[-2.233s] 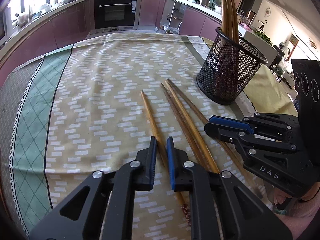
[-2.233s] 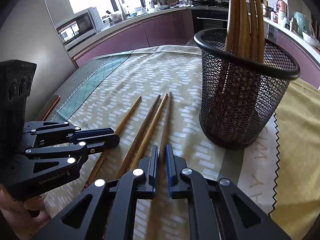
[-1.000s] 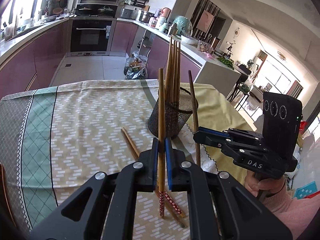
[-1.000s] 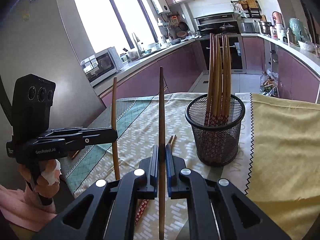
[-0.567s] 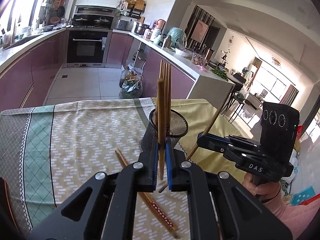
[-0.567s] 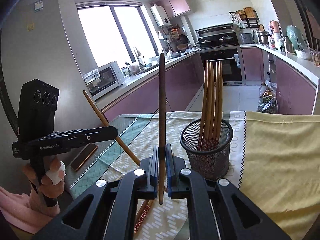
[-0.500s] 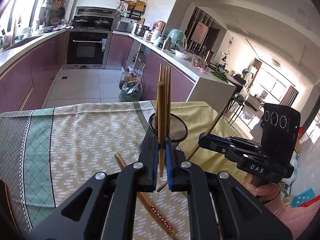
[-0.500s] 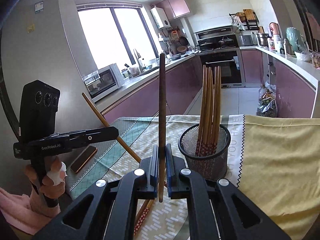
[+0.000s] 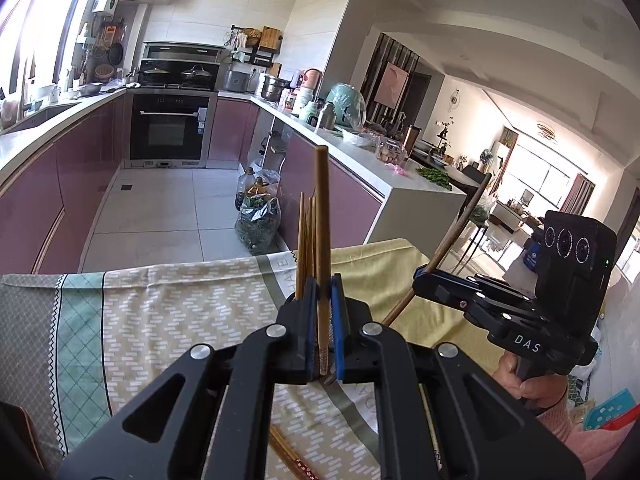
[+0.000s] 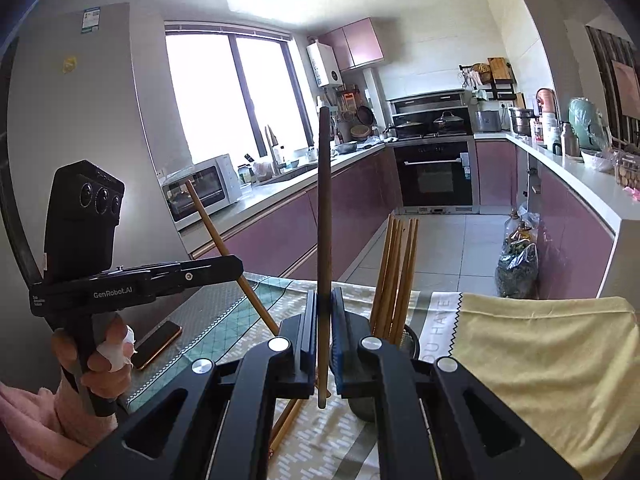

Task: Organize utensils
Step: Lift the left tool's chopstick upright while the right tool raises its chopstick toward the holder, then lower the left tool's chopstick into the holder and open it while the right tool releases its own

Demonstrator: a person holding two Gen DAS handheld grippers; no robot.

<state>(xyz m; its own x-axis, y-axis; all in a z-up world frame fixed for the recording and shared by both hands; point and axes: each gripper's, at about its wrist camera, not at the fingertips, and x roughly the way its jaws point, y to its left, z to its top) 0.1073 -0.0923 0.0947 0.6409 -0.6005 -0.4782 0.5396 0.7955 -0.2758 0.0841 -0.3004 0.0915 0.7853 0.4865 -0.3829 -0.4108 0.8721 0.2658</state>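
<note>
Left gripper [image 9: 323,322]: jaws clamped on one light wooden chopstick [image 9: 322,240]. Stick stands near upright between the pads, long axis vertical, blunt end up, narrow tip just below the jaws.

Right gripper [image 10: 323,334]: jaws clamped on one dark wooden chopstick [image 10: 324,208]. Also near upright in its own view, long axis vertical, lower end clear of the cloth. From the left wrist view the same stick leans, top toward the far right.

Mesh holder [image 10: 410,338]: black wire cup on the tablecloth [image 9: 168,304], just beyond both sets of jaws and largely hidden behind them; only part of the rim shows, right of the right gripper's jaws. Stored chopsticks [image 10: 396,272] rise from it, upright, tops fanned slightly.

Key relation: holder lies ahead of and below both held sticks. From the left gripper it sits almost dead ahead; from the right gripper, slightly to the right. Which hand is nearer I cannot tell. Judgement: both sticks already stand close to the holder's own axis, so the coming move is mainly forward over the rim, then down, tip first.

Loose chopsticks [image 9: 290,454]: lying flat on the cloth at the near edge, partly covered by the gripper bodies.

Phone [image 10: 158,342]: flat at the left table edge, well apart.
</note>
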